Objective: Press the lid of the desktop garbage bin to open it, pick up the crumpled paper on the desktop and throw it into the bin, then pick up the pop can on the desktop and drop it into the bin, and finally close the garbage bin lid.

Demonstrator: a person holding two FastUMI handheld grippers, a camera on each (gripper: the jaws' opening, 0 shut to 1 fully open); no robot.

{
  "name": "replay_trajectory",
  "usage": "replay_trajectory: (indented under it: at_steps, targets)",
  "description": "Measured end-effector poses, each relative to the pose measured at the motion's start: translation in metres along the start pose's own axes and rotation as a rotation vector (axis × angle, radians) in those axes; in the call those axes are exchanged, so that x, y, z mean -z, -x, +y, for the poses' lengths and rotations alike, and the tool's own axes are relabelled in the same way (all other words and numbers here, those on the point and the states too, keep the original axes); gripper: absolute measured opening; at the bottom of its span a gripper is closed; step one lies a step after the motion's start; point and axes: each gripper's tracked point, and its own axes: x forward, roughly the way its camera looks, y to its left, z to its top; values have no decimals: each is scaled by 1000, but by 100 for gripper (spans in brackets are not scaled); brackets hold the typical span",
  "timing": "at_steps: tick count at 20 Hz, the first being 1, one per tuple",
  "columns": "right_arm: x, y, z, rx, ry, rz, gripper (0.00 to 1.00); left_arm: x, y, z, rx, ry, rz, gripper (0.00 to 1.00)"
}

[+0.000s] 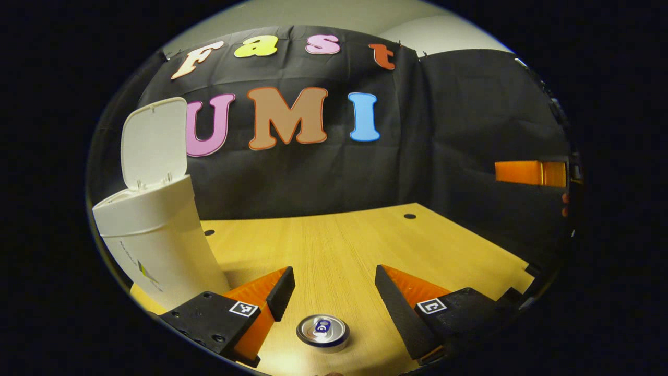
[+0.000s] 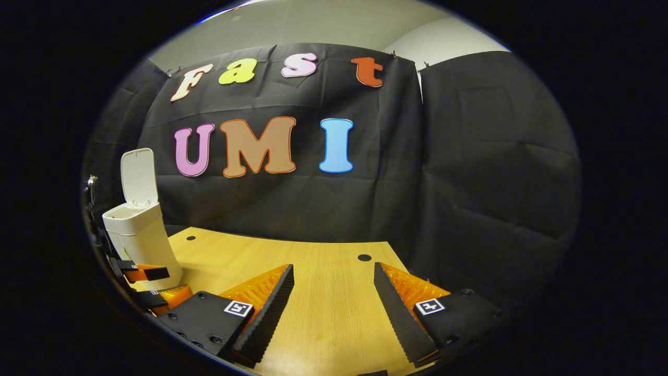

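The left tool (image 1: 334, 284) hangs over the wooden worktop (image 1: 339, 245) with its two fingers wide apart and nothing between them; the pop can (image 1: 323, 331) stands upright on the worktop just below the gap, close to the tool but not touched by either finger; we look down on its shiny top. The white garbage bin (image 1: 156, 240) stands on the worktop to the left of this tool, close beside its left finger; the bin's lid (image 1: 154, 142) is flipped up, so the bin is open.

The right tool (image 2: 334, 287) is also over the worktop with its fingers spread apart and holding nothing; in the right gripper view the bin sits far off to the left with its lid up, and the left tool shows low down in front of the bin.
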Motion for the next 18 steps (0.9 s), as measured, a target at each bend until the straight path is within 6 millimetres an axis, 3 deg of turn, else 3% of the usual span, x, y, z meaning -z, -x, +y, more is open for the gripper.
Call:
replay_trajectory:
  at_steps: [3, 4, 8, 12, 18]
  targets:
    - [7, 1, -4, 6, 13, 20, 97, 39, -7, -1, -6, -6, 80, 90]
    - [8, 2, -5, 8, 21, 23, 97, 53, -7, 1, -23, -10, 117, 94]
    - [13, 5, -8, 14, 63, 36, 97, 50, -14, 0, -32, -108, 75, 96]
    - [13, 8, -5, 13, 88, 42, 99, 46, -16, 4, -37, -83, 58, 94]
    - [19, 0, 1, -5, 109, 59, 99, 45, -14, 24, -99, -70, 47, 94]
